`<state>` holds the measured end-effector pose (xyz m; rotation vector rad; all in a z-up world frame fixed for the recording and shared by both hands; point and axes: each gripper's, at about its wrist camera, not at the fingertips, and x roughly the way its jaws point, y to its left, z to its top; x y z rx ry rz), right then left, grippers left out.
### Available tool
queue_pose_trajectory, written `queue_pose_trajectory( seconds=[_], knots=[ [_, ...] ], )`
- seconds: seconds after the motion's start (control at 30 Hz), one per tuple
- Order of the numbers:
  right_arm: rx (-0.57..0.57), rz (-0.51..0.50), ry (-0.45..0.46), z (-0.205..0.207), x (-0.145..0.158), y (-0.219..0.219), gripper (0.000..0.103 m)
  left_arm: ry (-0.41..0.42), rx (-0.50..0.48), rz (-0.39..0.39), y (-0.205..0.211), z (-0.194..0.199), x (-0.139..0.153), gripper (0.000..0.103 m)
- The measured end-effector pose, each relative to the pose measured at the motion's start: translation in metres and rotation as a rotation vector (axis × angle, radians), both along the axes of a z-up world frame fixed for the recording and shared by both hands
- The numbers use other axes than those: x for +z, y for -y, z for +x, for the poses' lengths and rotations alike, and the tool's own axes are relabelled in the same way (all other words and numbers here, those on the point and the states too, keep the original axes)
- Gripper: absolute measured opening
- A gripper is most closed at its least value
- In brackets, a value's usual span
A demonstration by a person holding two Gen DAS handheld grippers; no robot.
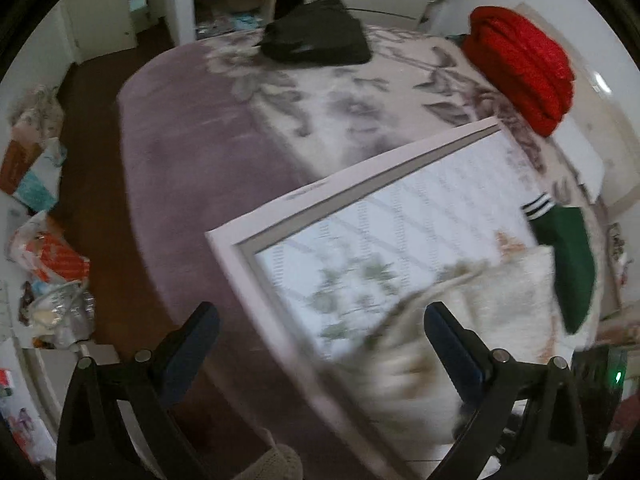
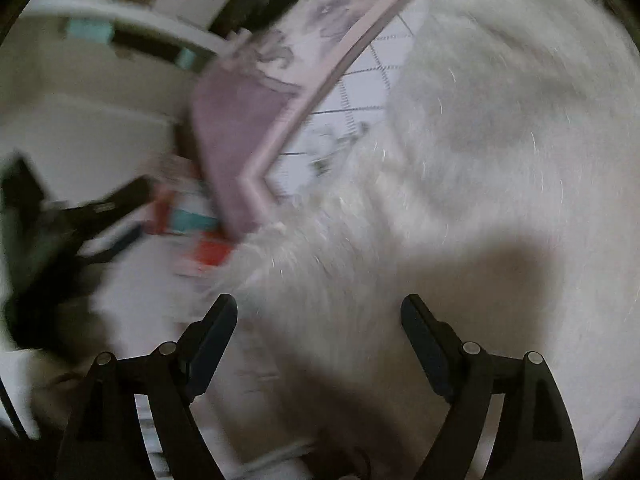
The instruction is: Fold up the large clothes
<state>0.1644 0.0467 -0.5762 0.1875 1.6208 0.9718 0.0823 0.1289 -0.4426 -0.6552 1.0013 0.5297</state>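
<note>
Left fingers: we see the left gripper [image 1: 320,332] spread wide with nothing between its fingers [image 1: 192,344]; the right-hand one sits at the blurred near edge of the white fluffy garment [image 1: 492,304].

Right fingers: the right gripper [image 2: 320,328] is also spread apart and grips nothing; the fluffy white pile fills the space beyond and between its fingers [image 2: 424,344], though we cannot tell whether either one touches it.

Garment position: the white fluffy garment [image 2: 480,140] lies on a patterned mat [image 1: 400,216] with a pale pink border, spread on the bed [image 1: 192,148].

Direction from fingers: from the left gripper it lies ahead and to the right; from the right gripper it lies straight ahead and rightward, filling most of the view.

Nearer hand: we judge the right one nearer, since cloth crowds its whole view.

Long axis: blur and the close view hide the outline, so we cannot tell.

Beside it: a green sleeve [image 1: 568,264] with striped cuff lies just past the white garment's far side.

Farther out: a folded red garment [image 1: 520,64] and a folded black garment [image 1: 316,36] sit well apart at the bed's far end.

Next move, as we judge it: both hands must close on the white garment's near edge.
</note>
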Motion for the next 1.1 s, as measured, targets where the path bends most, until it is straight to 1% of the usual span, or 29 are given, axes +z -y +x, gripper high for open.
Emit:
queue_pose_trajectory(
  seconds=[0.03,0.1,0.13,0.17,0.2,0.23,0.27,0.33,0.4,0.43,0.47,0.5,0.53,0.57,0.6,0.63,0.7,0.73,0.77,0.8,0.83,0.87,0.9,0.93,0.97,1.0,1.03,1.1],
  knots=[
    [-0.076,-0.007,-0.021,0.006,0.007,0.024,0.086,0.021,-0.014,-0.014,0.004,0.009,0.003,0.103],
    [-0.220,-0.047,-0.017,0.020,0.020,0.068,0.086,0.051,-0.063,-0.033,0.017,0.030,0.010,0.103],
    [-0.295,-0.105,0.012,0.030,0.025,0.092,0.086,0.053,-0.085,-0.036,0.023,0.040,0.010,0.103],
    [-0.347,-0.154,0.038,0.041,0.028,0.109,0.086,0.054,-0.114,-0.049,0.031,0.055,0.008,0.103],
    [-0.404,-0.185,0.065,0.053,0.029,0.128,0.085,0.056,-0.134,-0.060,0.037,0.065,0.005,0.103],
    [-0.436,-0.191,0.074,0.057,0.027,0.139,0.077,0.055,-0.155,-0.070,0.043,0.076,0.001,0.103],
    [-0.469,-0.197,0.078,0.065,0.024,0.146,0.057,0.049,-0.175,-0.076,0.049,0.086,-0.002,0.103],
    [-0.486,-0.206,0.085,0.088,0.014,0.139,0.035,0.045,-0.210,-0.082,0.059,0.103,-0.007,0.103],
    [-0.456,-0.184,0.092,0.109,0.003,0.118,0.035,0.034,-0.233,-0.077,0.065,0.113,-0.012,0.103],
    [-0.409,-0.197,0.113,0.116,-0.005,0.095,0.035,0.030,-0.239,-0.074,0.067,0.114,-0.014,0.103],
    [-0.334,-0.237,0.151,0.119,-0.015,0.069,0.035,0.021,-0.243,-0.068,0.067,0.116,-0.016,0.103],
    [-0.259,-0.290,0.173,0.121,-0.032,0.048,0.036,0.011,-0.247,-0.062,0.067,0.118,-0.019,0.103],
    [-0.222,-0.311,0.170,0.121,-0.045,0.035,0.036,0.002,-0.251,-0.059,0.067,0.120,-0.021,0.103],
    [-0.217,-0.292,0.149,0.124,-0.055,0.029,0.037,-0.012,-0.254,-0.061,0.066,0.123,-0.026,0.103],
    [-0.237,-0.237,0.102,0.125,-0.060,0.030,0.037,-0.022,-0.257,-0.066,0.066,0.126,-0.029,0.103],
    [-0.256,-0.202,0.064,0.131,-0.058,0.034,0.036,-0.029,-0.263,-0.073,0.066,0.130,-0.033,0.103],
    [-0.343,-0.098,-0.072,0.138,-0.051,0.063,0.036,-0.041,-0.279,-0.080,0.068,0.143,-0.040,0.103],
    [-0.378,-0.067,-0.111,0.137,-0.045,0.077,0.036,-0.043,-0.284,-0.082,0.068,0.149,-0.043,0.103],
    [-0.418,-0.045,-0.126,0.135,-0.036,0.095,0.043,-0.052,-0.280,-0.087,0.067,0.158,-0.049,0.103],
    [-0.469,-0.048,-0.100,0.131,-0.021,0.119,0.050,-0.058,-0.268,-0.091,0.066,0.165,-0.055,0.103],
    [-0.499,-0.066,-0.072,0.131,-0.009,0.129,0.066,-0.065,-0.256,-0.095,0.064,0.173,-0.062,0.103],
    [-0.528,-0.085,-0.047,0.126,-0.001,0.144,0.073,-0.100,-0.242,-0.085,0.062,0.183,-0.074,0.103],
    [-0.557,-0.103,-0.036,0.120,0.004,0.157,0.073,-0.156,-0.230,-0.058,0.059,0.192,-0.088,0.103],
    [-0.579,-0.124,-0.044,0.117,0.003,0.168,0.073,-0.202,-0.229,-0.060,0.055,0.199,-0.106,0.103],
    [-0.588,-0.145,-0.055,0.114,0.001,0.174,0.073,-0.220,-0.230,-0.077,0.052,0.201,-0.116,0.103],
    [-0.592,-0.175,-0.059,0.109,-0.001,0.178,0.073,-0.221,-0.232,-0.110,0.047,0.200,-0.127,0.103],
    [-0.585,-0.207,-0.055,0.104,-0.006,0.175,0.073,-0.198,-0.229,-0.144,0.043,0.197,-0.133,0.103],
    [-0.537,-0.224,-0.054,0.100,-0.017,0.160,0.073,-0.174,-0.220,-0.188,0.038,0.190,-0.136,0.103]
  ],
)
